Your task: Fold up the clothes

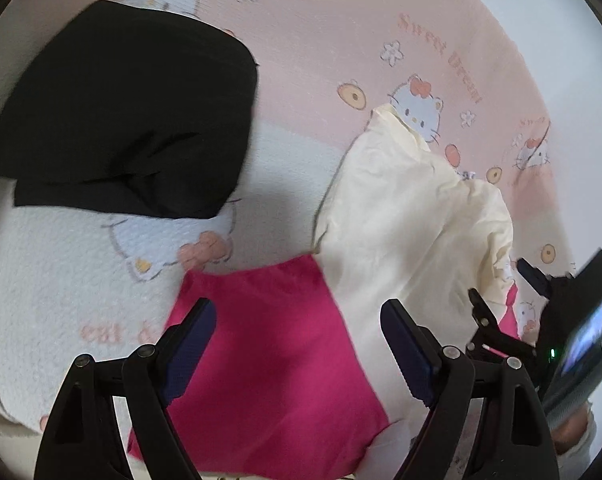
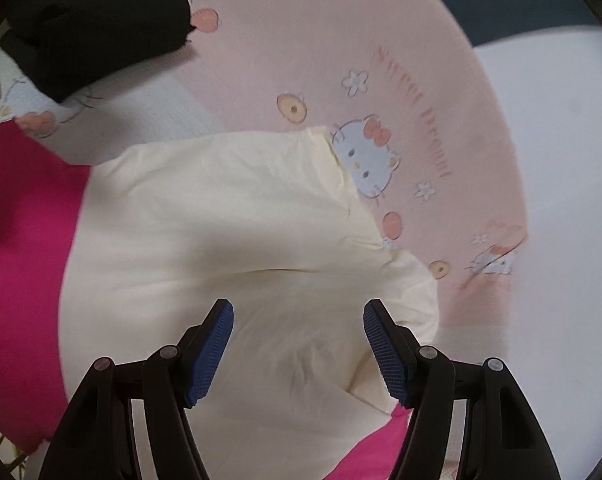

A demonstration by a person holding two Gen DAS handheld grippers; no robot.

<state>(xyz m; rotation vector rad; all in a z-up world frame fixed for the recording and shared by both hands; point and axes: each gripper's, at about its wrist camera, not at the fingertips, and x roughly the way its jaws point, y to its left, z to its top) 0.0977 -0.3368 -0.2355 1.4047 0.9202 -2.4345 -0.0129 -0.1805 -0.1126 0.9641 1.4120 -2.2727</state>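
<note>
A cream garment (image 1: 413, 224) lies rumpled on a pink cartoon-print blanket (image 1: 321, 52), partly over a bright pink garment (image 1: 277, 344). A folded black garment (image 1: 129, 116) rests at the upper left. My left gripper (image 1: 297, 332) hovers open above the bright pink cloth, nothing between its blue pads. In the right wrist view the cream garment (image 2: 229, 240) fills the middle, with the bright pink one (image 2: 21, 264) at its left and the black one (image 2: 97, 20) at the top left. My right gripper (image 2: 299, 344) hangs open over the cream cloth, holding nothing. The right gripper (image 1: 501, 292) also shows at the right edge of the left wrist view.
The blanket (image 2: 441, 128) ends at the right, where a pale floor (image 2: 565, 168) begins. A white textured part of the blanket (image 1: 61, 272) lies at the left. A hand (image 1: 573, 428) grips the right tool's handle at the lower right.
</note>
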